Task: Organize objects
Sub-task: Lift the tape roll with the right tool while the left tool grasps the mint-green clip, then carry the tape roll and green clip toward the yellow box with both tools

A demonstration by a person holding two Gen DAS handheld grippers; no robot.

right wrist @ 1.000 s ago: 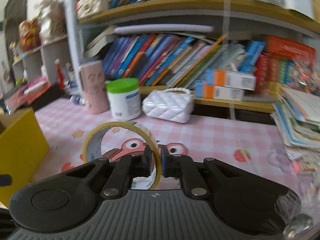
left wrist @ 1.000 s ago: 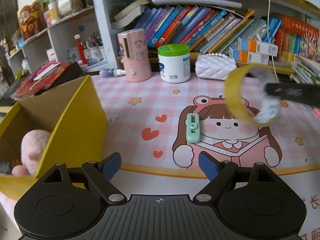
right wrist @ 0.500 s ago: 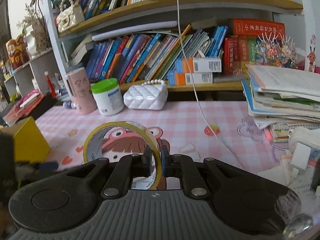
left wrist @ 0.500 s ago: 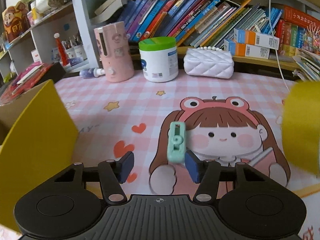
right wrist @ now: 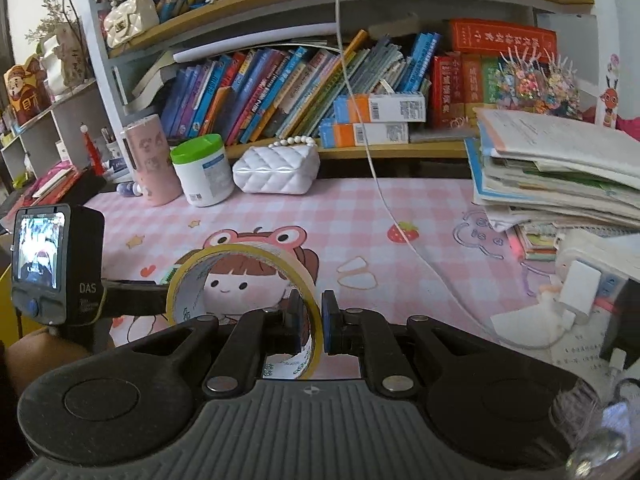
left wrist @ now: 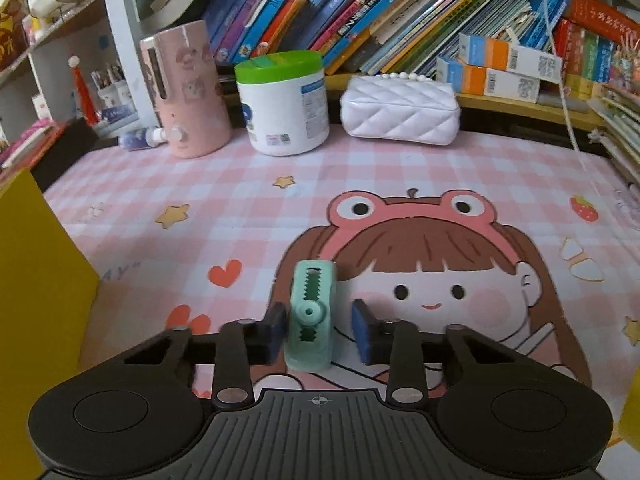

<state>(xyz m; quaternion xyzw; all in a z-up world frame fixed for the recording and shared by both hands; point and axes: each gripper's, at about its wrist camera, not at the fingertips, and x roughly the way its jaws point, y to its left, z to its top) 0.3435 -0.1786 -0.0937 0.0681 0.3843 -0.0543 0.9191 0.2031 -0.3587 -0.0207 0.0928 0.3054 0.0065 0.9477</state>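
Note:
A mint green clip [left wrist: 311, 317] lies on the pink cartoon mat [left wrist: 360, 184]. My left gripper [left wrist: 320, 330] is open with its blue pads on either side of the clip; the left pad is close to it, the right pad apart. My right gripper [right wrist: 311, 322] is shut on the rim of a yellow tape roll [right wrist: 240, 280] and holds it above the mat. The left gripper's body [right wrist: 56, 272] shows at the left of the right wrist view. A yellow cardboard box [left wrist: 36, 292] stands at the left edge.
A pink dispenser [left wrist: 186, 92], a white jar with a green lid [left wrist: 282, 102] and a white quilted purse [left wrist: 400, 110] stand along the back under shelves of books. A pile of books and papers [right wrist: 560, 176] is on the right. A white cable [right wrist: 384, 184] hangs across the mat.
My left gripper has moved forward and down over the green clip and its jaws have narrowed around it. My right gripper has pulled back to the right, still holding the tape roll.

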